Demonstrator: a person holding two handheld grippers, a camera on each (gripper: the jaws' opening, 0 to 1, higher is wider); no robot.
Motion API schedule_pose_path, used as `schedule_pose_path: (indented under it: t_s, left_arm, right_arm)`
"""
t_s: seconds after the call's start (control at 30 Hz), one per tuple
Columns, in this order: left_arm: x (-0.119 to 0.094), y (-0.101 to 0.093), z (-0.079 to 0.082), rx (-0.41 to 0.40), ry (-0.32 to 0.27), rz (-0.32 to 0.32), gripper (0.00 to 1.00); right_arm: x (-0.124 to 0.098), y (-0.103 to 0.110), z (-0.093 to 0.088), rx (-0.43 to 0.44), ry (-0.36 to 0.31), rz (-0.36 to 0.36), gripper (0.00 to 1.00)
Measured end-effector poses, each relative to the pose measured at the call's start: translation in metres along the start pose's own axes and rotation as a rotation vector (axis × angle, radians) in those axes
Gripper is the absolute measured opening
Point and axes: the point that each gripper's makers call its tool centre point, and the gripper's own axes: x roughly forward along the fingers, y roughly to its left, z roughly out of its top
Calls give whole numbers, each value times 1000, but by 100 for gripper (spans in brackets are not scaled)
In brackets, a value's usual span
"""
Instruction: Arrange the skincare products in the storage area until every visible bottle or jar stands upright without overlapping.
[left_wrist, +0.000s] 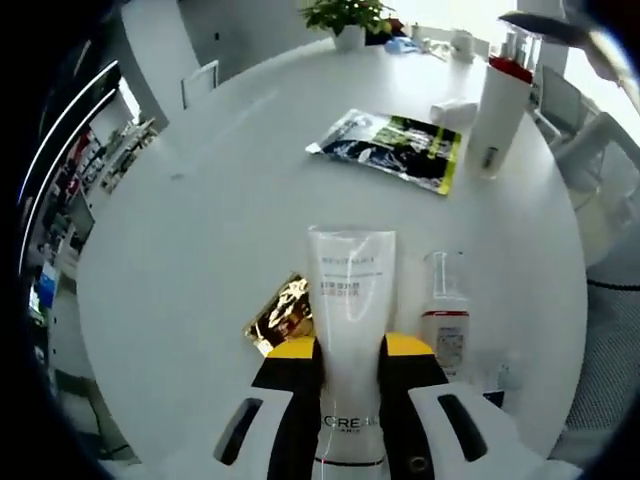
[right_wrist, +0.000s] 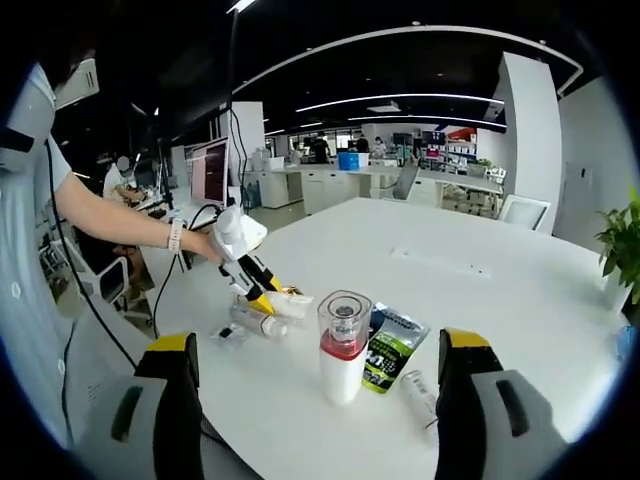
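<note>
My left gripper (left_wrist: 352, 346) is shut on a white cream tube (left_wrist: 350, 290) that points away along the jaws, low over the round white table (left_wrist: 200, 220). In the right gripper view a person's hand holds that left gripper (right_wrist: 268, 299), tilted down, with the tube (right_wrist: 292, 303) at its tip. A clear pump bottle (left_wrist: 445, 325) lies on its side just right of the tube. A tall white bottle (right_wrist: 342, 362) with a red band and clear cap stands upright between the wide jaws of my open right gripper (right_wrist: 317, 345), which touch nothing. A small white tube (right_wrist: 418, 392) lies near the right jaw.
A gold sachet (left_wrist: 282, 315) lies left of the held tube. A black and green sachet pack (left_wrist: 392, 148) lies flat mid-table, beside the red-banded bottle (left_wrist: 500, 110). A potted plant (left_wrist: 348, 18) stands at the far edge. Chairs and office desks surround the table.
</note>
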Motion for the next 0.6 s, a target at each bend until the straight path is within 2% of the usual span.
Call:
schedule_pose_path:
  t_s: [0.1,0.37,0.6]
  left_arm:
    - [-6,1,2,-35,-36,19,15]
    - [-30,6,12,-52,-109,73,15]
    - [-51,6,17,-65,-142,105,15]
  right_arm:
    - [0,1,1,-3,-4,-1,100]
    - [4,6,5,-2,-16,6,99]
    - [6,7,8,1,-27,5,97]
